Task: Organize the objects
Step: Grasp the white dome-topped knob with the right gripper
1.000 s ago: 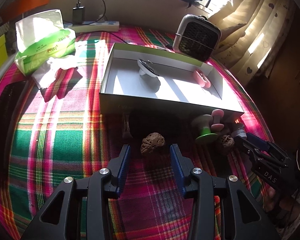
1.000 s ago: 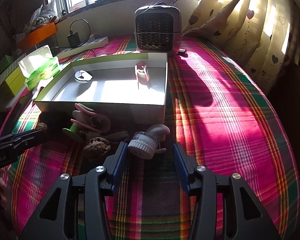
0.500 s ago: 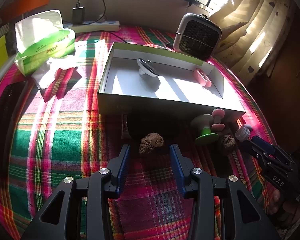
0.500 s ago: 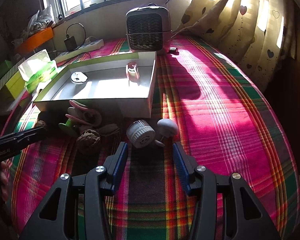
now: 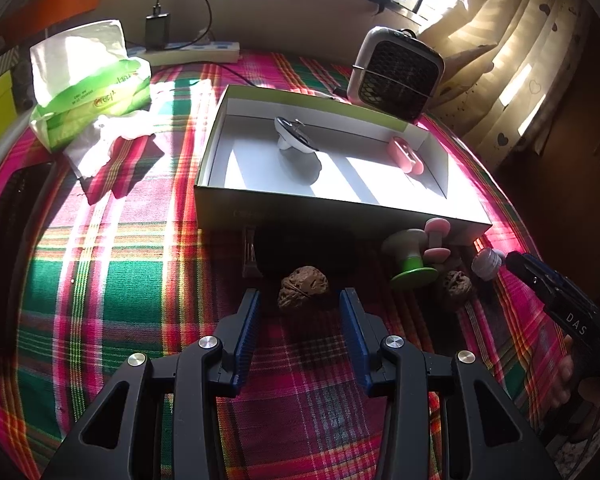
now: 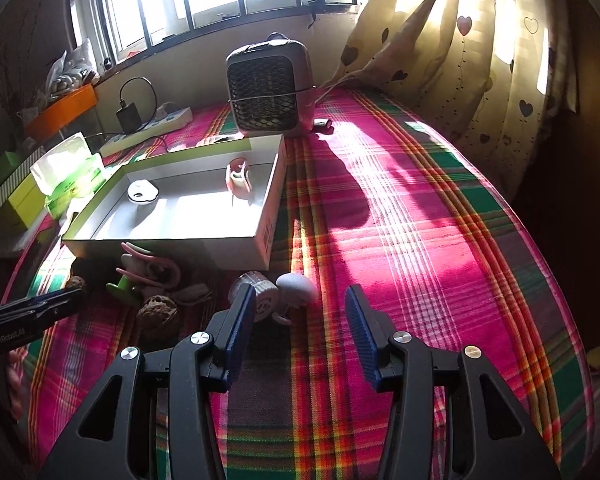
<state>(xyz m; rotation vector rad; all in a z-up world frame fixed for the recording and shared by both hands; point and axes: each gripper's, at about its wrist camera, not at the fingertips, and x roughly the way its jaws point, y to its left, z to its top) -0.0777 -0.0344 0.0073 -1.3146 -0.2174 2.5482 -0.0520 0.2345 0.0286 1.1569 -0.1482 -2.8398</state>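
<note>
The left wrist camera is looking steeply down along its tongs (image 5: 299,300) from close above the plaid tabletop (image 5: 112,280), facing the open box (image 5: 332,200) and the window wall behind it. The right wrist camera is sitting further right, looking the same way along its own tongs (image 6: 300,296) with more of the bare cloth and curtain (image 6: 480,60) in sight. Both are sharing the box, the small fan (image 6: 270,88), the tissue pack (image 5: 88,92) and the clutter before the box, and each is catching the other's tongs at its edge.
</note>
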